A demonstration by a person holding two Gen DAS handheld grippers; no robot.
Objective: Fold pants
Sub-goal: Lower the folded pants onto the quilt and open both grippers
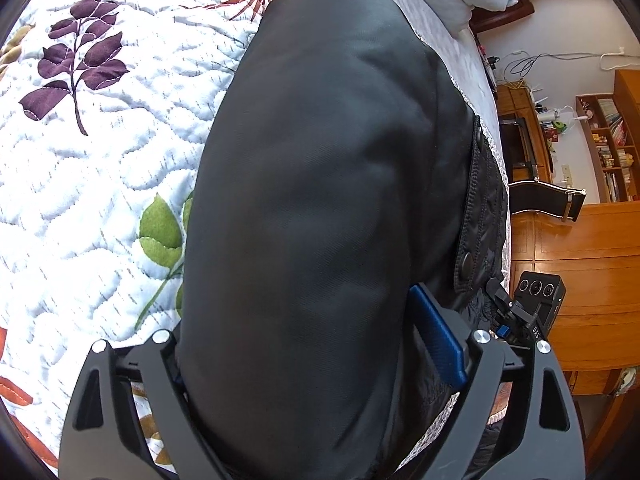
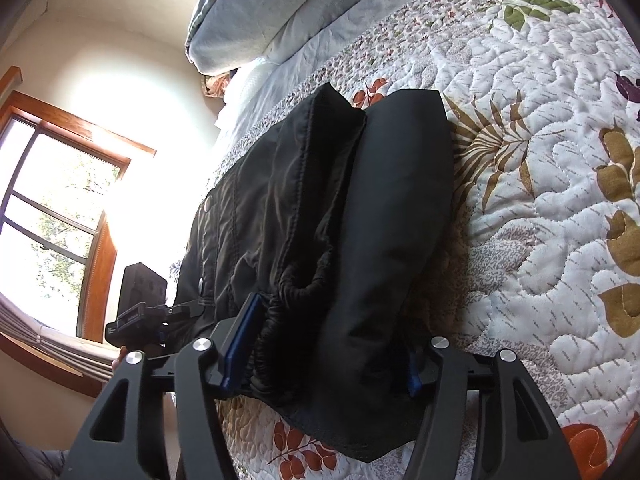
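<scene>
Black folded pants (image 1: 320,200) lie on a white floral quilt (image 1: 100,184) and fill the middle of the left wrist view. A pocket flap with a snap (image 1: 466,258) shows on their right side. My left gripper (image 1: 308,352) stands wide open astride the near end of the pants. Its right blue pad (image 1: 438,336) is bare and the left pad is hidden under cloth. In the right wrist view the pants (image 2: 360,220) lie as a thick bundle with a gathered waistband (image 2: 300,292). My right gripper (image 2: 326,360) is open around that end, with cloth between its pads.
Grey pillows (image 2: 256,12) lie at the head of the bed. Past the bed's edge are a wooden floor (image 1: 592,248), shelves (image 1: 608,140) and a window (image 2: 52,208). Each view shows the other hand-held unit beside the pants (image 1: 536,300) (image 2: 140,300).
</scene>
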